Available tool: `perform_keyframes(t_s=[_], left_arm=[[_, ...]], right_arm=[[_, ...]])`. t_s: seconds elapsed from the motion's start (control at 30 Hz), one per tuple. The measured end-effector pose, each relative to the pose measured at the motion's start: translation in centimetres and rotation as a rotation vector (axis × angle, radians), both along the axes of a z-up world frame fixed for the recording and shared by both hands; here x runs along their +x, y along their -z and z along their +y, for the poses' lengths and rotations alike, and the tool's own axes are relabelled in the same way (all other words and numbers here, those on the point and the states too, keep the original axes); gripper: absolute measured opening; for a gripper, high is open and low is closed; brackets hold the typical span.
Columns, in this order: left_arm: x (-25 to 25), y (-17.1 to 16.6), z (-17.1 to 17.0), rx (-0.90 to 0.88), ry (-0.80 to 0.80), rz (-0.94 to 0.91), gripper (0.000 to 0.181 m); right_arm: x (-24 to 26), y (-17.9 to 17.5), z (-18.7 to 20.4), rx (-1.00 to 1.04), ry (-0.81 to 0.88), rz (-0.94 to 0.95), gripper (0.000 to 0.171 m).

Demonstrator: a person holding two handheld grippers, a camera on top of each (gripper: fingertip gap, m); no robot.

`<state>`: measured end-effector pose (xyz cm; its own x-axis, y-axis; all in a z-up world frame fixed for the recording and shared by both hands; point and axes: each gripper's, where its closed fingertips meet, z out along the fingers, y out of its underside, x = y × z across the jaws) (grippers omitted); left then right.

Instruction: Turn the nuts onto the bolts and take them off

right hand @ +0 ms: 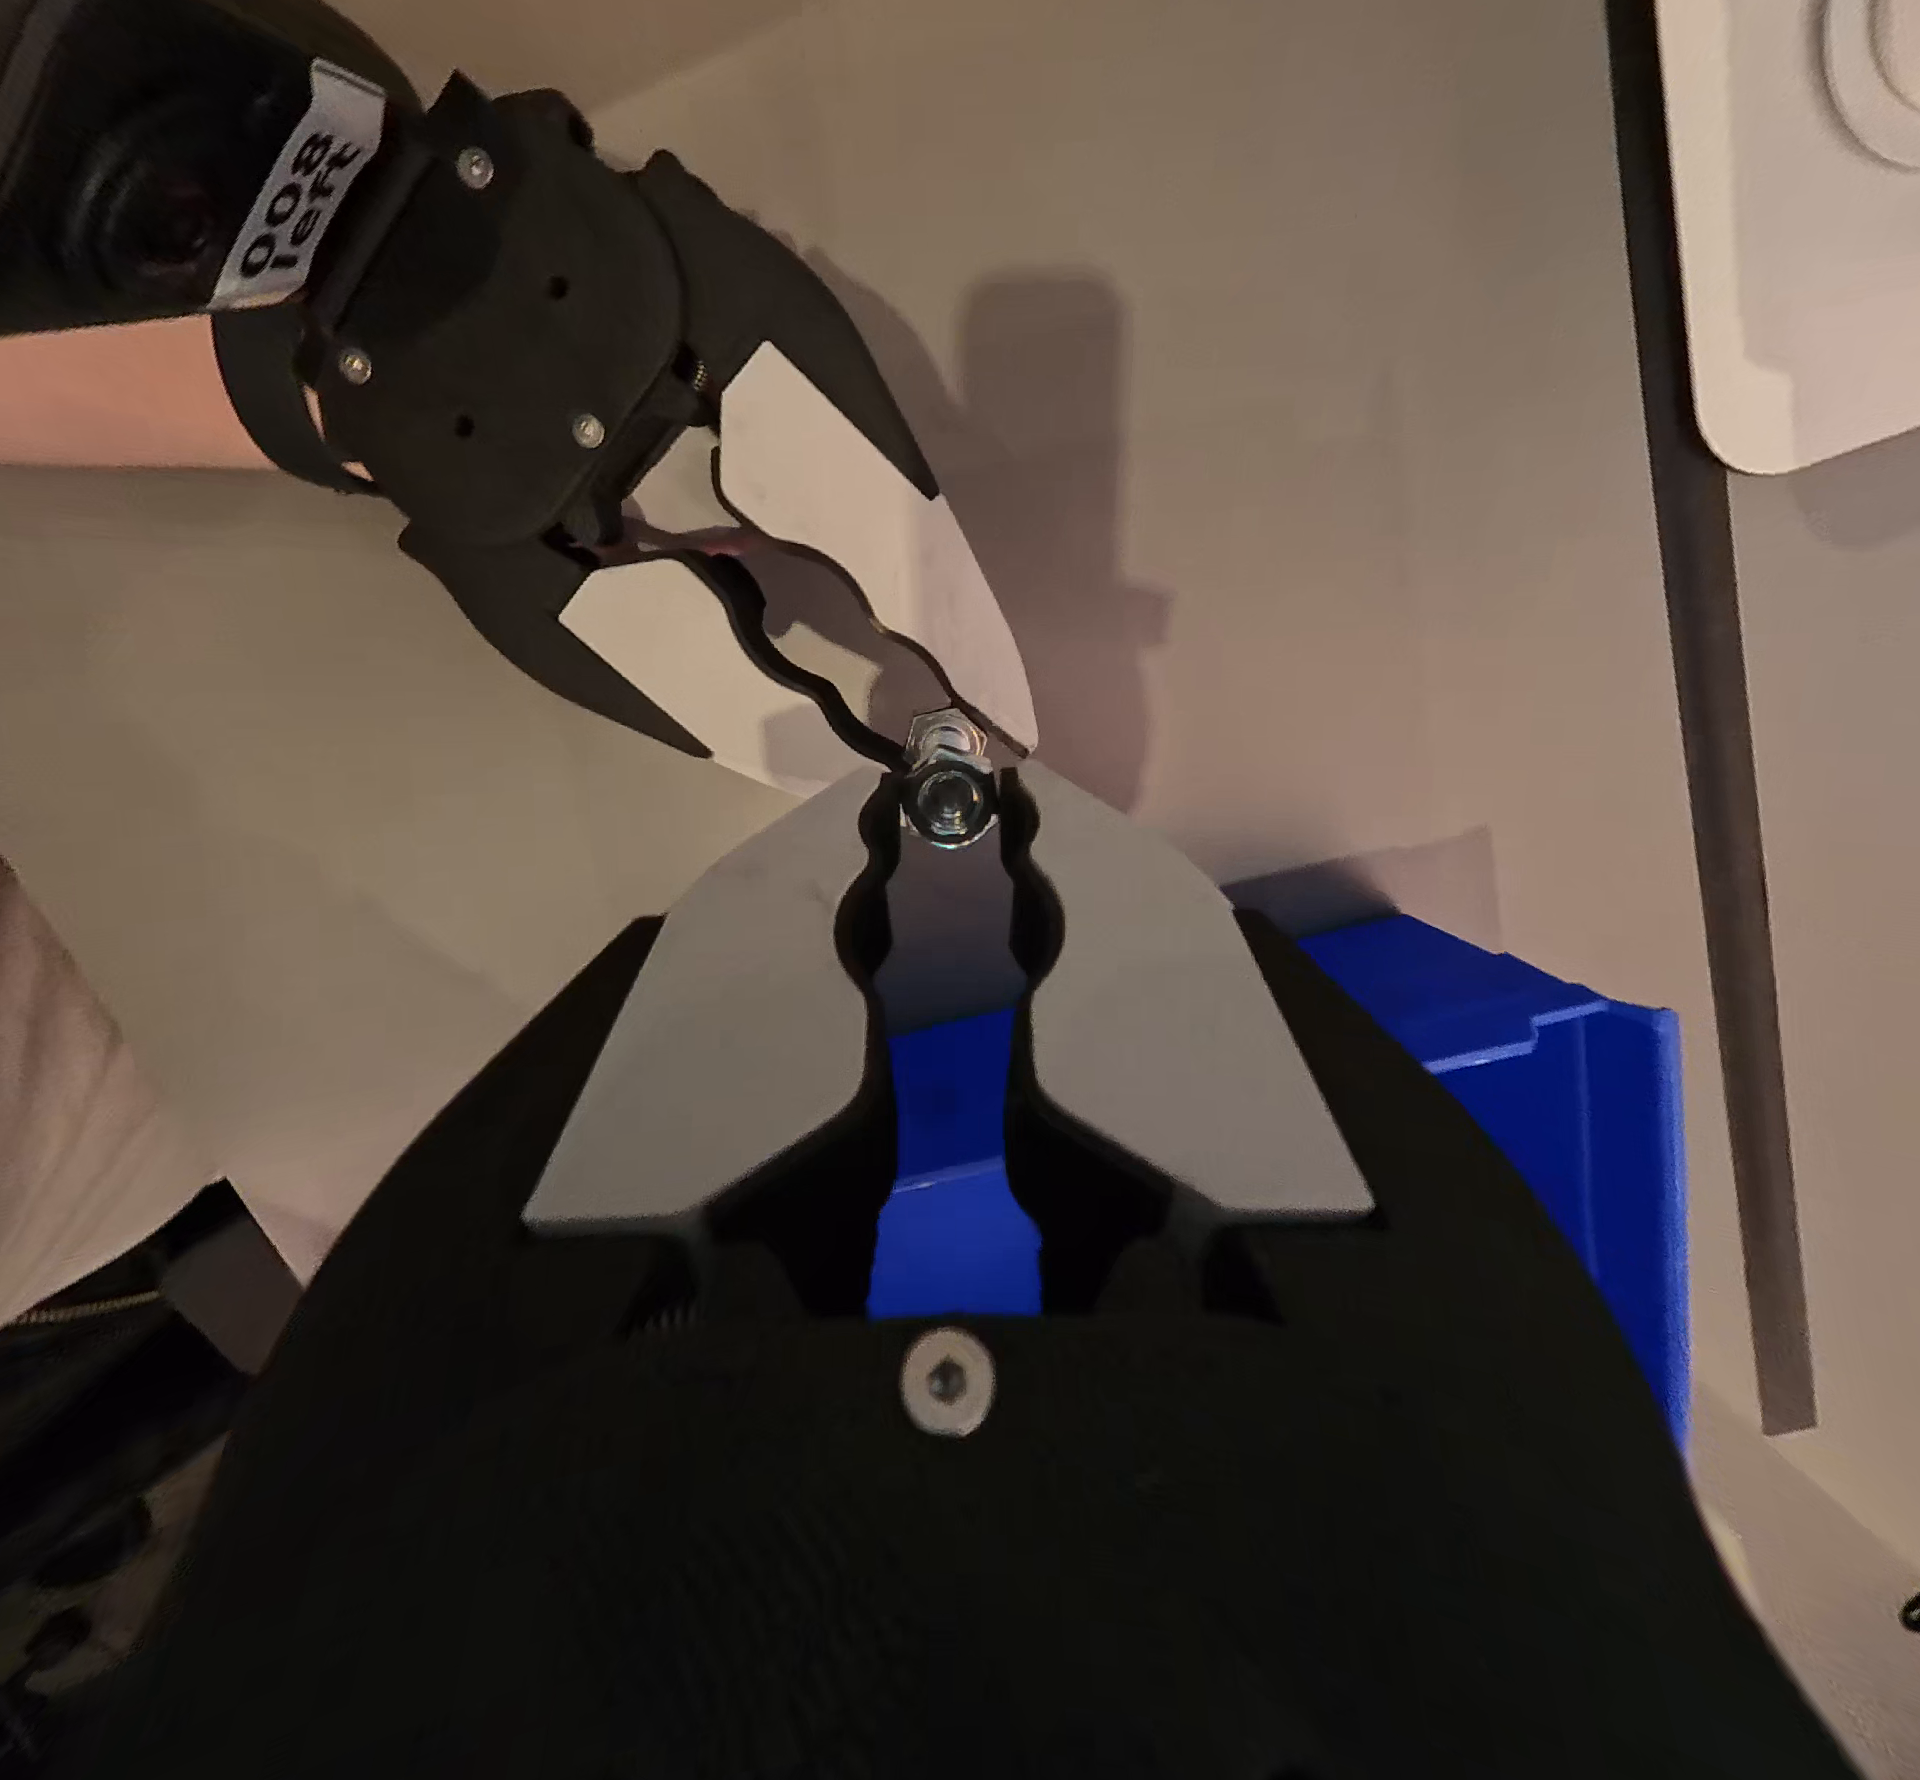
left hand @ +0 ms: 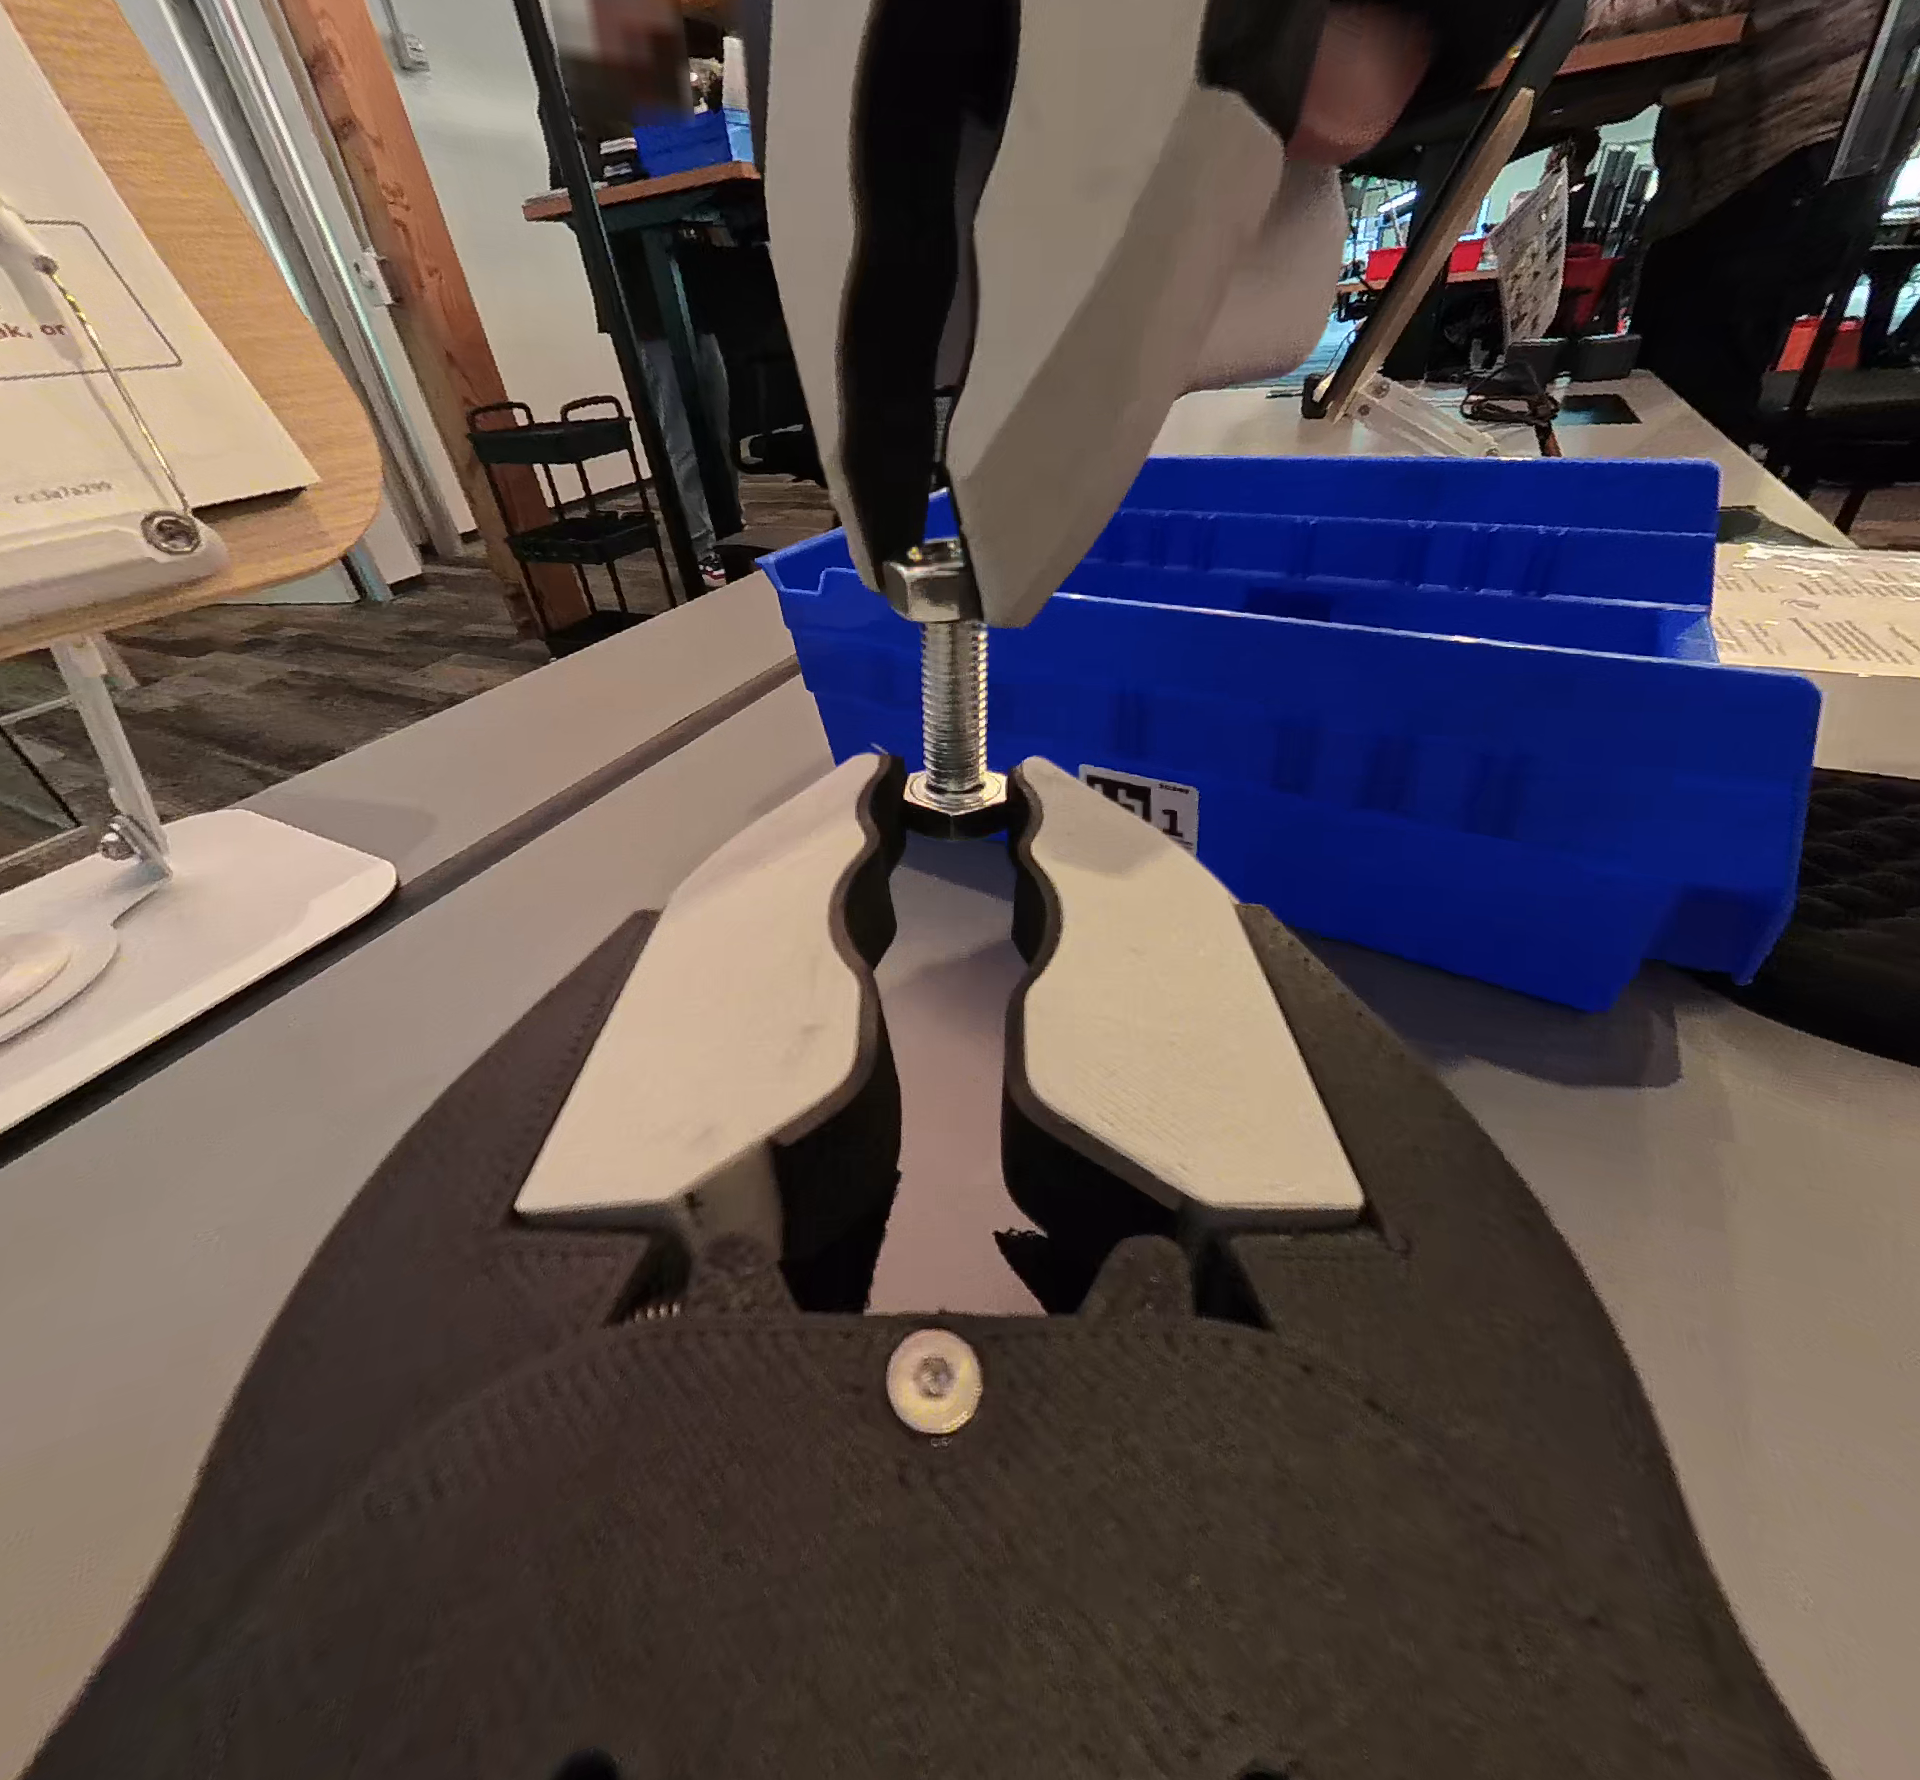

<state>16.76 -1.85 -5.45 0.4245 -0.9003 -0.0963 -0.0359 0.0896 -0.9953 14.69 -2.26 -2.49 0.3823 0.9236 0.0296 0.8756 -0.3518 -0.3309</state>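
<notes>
Bolt [left hand: 954,707] upright between both closed grippers

Open-plan office or lab: desks [left hand: 644,192], rolling cart [left hand: 566,515], blue parts bin [left hand: 1455,795].

Upright silver bolt [left hand: 954,712], hex nut [left hand: 951,792] at lower end.

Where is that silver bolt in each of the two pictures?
Left wrist view: the bolt stands upright at centre, its lower end between the near jaws, its top pinched by the jaws coming from above.
Right wrist view: the bolt is seen end-on at centre, between the near jaws.
Shared landmark: the blue bin.
</notes>
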Motion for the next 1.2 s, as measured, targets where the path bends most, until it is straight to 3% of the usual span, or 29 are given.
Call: perform_keyframes(t_s=[0.4, 0.63, 0.77, 0.87, 1.2], left_arm=[[0.4, -0.1, -0.7, -0.003, 0.054, -0.009, 0.018], [0.9, -1.0, -2.8, -0.059, 0.242, -0.093, 0.018], [1.4, -0.4, -3.0, -0.05, 0.239, -0.044, 0.018], [1.3, -0.3, -2.7, -0.053, 0.213, -0.041, 0.018], [0.4, 0.2, -0.3, 0.003, 0.006, 0.031, 0.018]], right_arm=[[0.1, -0.1, -0.7, 0.005, -0.073, 0.012, 0.019], [0.2, -0.8, -2.4, -0.061, -0.302, 0.094, 0.019], [0.9, -0.2, -2.7, -0.052, -0.348, 0.043, 0.019], [0.6, -0.2, -2.3, -0.029, -0.309, 0.052, 0.019], [0.5, 0.3, -0.3, -0.032, 0.084, 0.124, 0.019]])
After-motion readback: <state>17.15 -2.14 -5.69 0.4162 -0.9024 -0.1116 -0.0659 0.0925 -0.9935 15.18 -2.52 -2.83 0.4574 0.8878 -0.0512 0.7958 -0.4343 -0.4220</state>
